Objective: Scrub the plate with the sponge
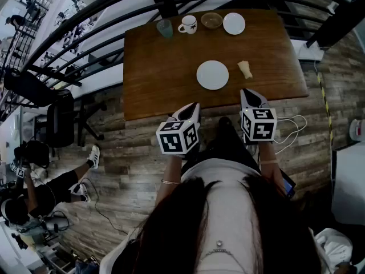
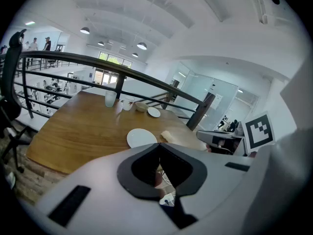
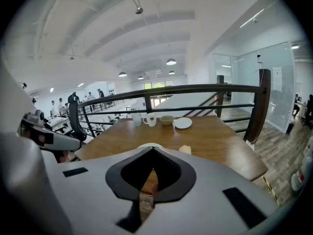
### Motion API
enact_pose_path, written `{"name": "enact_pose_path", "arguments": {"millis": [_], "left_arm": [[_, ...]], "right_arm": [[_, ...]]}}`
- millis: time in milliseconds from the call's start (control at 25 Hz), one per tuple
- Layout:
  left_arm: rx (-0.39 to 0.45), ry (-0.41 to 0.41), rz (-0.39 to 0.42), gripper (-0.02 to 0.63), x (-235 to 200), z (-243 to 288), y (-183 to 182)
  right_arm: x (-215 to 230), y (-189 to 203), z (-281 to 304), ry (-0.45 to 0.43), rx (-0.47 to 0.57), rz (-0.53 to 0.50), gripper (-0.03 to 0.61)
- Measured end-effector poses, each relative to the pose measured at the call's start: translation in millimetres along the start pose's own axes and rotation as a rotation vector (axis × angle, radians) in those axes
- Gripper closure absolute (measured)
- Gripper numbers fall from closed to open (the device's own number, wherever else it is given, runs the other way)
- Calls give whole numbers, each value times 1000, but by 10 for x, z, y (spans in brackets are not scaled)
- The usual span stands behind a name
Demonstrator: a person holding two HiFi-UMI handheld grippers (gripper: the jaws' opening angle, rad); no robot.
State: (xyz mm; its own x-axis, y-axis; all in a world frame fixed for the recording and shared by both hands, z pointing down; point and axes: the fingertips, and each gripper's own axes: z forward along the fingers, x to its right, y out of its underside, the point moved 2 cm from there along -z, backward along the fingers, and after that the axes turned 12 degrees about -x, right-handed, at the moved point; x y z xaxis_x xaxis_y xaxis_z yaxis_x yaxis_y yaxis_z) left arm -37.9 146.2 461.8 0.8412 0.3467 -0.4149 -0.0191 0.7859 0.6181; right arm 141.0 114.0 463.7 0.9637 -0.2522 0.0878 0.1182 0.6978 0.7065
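A white plate (image 1: 212, 75) lies on the brown wooden table (image 1: 154, 79), just past its near edge. A pale yellow sponge (image 1: 245, 69) rests on the wood to the plate's right, apart from it. Both grippers hover short of the table's near edge, over the floor. My left gripper (image 1: 195, 104) points toward the plate, its jaws shut with nothing between them. My right gripper (image 1: 244, 91) points toward the sponge, and its tips also meet, empty. In the left gripper view the plate (image 2: 142, 137) and sponge (image 2: 168, 136) show just beyond the jaw tips (image 2: 159, 145). The right gripper view shows only a sliver of plate (image 3: 150, 145) beside the sponge (image 3: 185, 150).
Along the table's far edge stand a glass (image 1: 165, 28), a mug (image 1: 187, 24), a small bowl (image 1: 211, 20) and a small white plate (image 1: 234, 23). A black railing (image 1: 85, 21) runs behind the table. A black office chair (image 1: 60, 119) stands to the left; white cables (image 1: 288, 131) lie on the floor.
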Motion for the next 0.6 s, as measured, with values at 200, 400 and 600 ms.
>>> {"name": "enact_pose_path", "arguments": {"millis": [200,400,600], "left_arm": [[-33,5,-16,603,-47,201,-92],[-55,1,-40,603,-118,366,-165],[-82,-9,-50,603,-223,529,-212]], "right_arm": [[117,-73,173,-14,-18,5,543],[218,-118,340,-32,-51,16,543],[324,-151,525,-40,-80,28,541]]}}
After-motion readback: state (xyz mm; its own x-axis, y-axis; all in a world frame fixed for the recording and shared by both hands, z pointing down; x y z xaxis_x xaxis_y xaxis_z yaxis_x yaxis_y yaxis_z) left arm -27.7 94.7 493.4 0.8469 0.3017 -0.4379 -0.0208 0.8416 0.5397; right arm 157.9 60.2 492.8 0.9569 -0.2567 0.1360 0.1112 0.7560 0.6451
